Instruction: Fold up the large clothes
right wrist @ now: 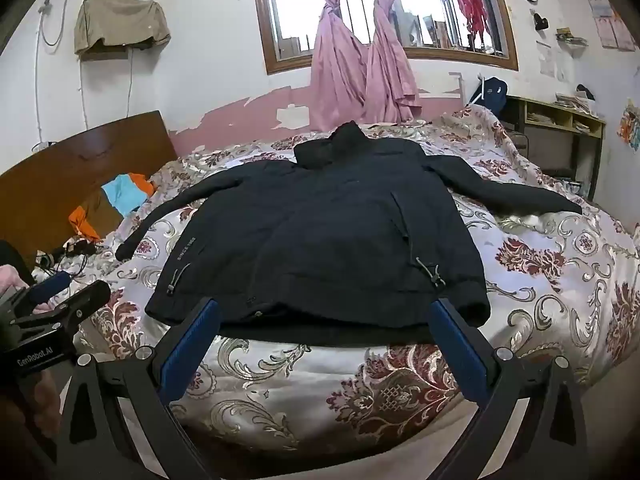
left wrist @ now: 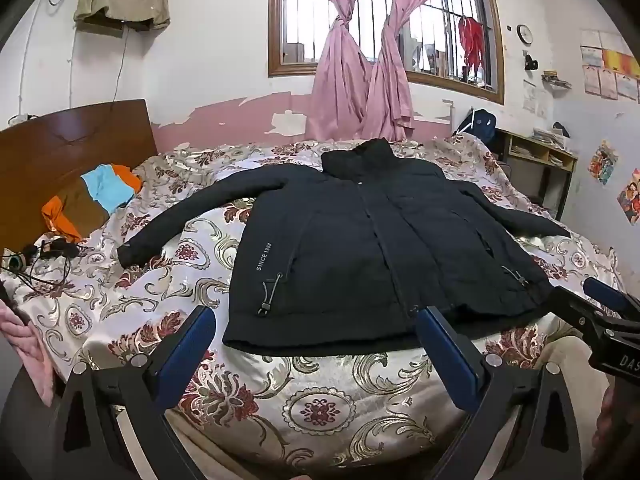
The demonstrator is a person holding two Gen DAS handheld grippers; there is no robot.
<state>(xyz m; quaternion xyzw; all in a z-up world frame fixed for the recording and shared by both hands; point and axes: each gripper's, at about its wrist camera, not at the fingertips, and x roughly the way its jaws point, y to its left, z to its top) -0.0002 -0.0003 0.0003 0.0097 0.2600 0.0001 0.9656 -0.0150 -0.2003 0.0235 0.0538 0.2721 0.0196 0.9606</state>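
A large black jacket [left wrist: 360, 240] lies flat, front up and zipped, on the floral bedspread [left wrist: 320, 408], both sleeves spread out to the sides, collar toward the window. It also shows in the right wrist view [right wrist: 328, 240]. My left gripper [left wrist: 316, 322] is open and empty, hovering just short of the jacket's hem. My right gripper [right wrist: 326, 314] is open and empty, also at the near hem. Each gripper shows in the other's view: the right gripper [left wrist: 600, 300] at the right edge, the left gripper [right wrist: 68, 292] at the left edge.
A folded orange, blue and brown garment [left wrist: 96, 200] lies by the wooden headboard [left wrist: 60, 148]. Cables and small items [left wrist: 44, 256] sit on the bed's left. Pink curtains [left wrist: 360, 80] hang at the window. A desk with shelves [left wrist: 536, 160] stands at the right.
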